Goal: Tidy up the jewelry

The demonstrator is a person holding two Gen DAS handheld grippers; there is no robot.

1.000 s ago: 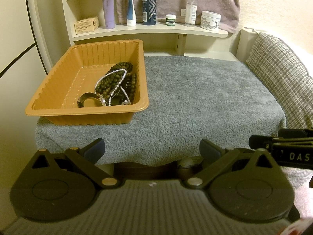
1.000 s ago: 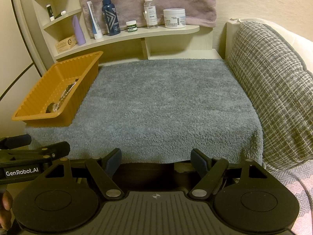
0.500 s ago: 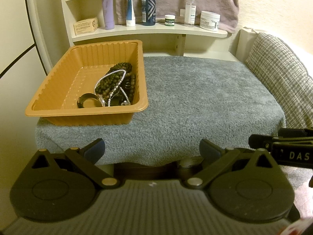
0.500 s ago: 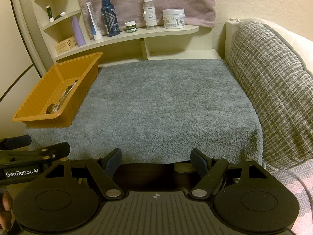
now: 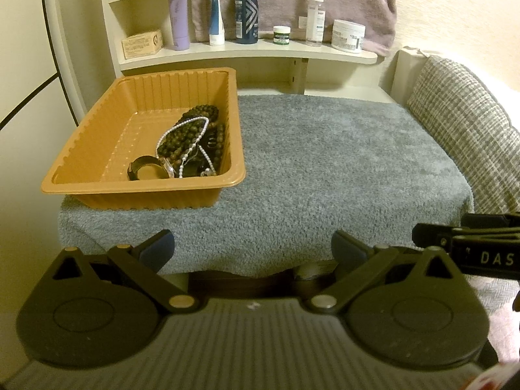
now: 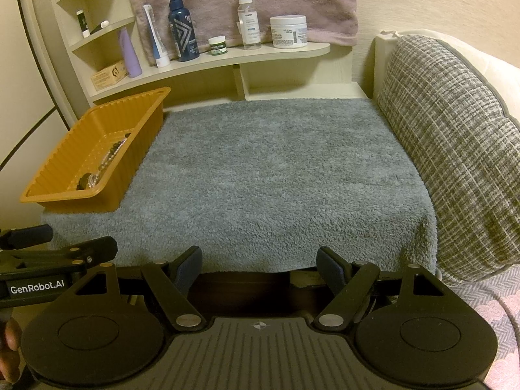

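Here, both claws hang released and empty: left gripper (image 5: 253,250), right gripper (image 6: 260,265), short of the grey towel (image 6: 276,175). Jewelry sits heaped in the orange tray (image 5: 97,162): dark bead strands (image 5: 195,143) threaded by a pearl necklace (image 5: 182,139), with a black ring-shaped piece (image 5: 144,170) beside them. Risk: strands look tangled, so lifting one may drag others out. Readable: "GenRobot.AI", "DAS" on gripper bodies; bottle labels too small.

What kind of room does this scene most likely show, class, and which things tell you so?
Probably a bedroom vanity or dressing corner at home: toiletry bottles line a shelf, a towel covers the surface, and a cushion sits alongside.
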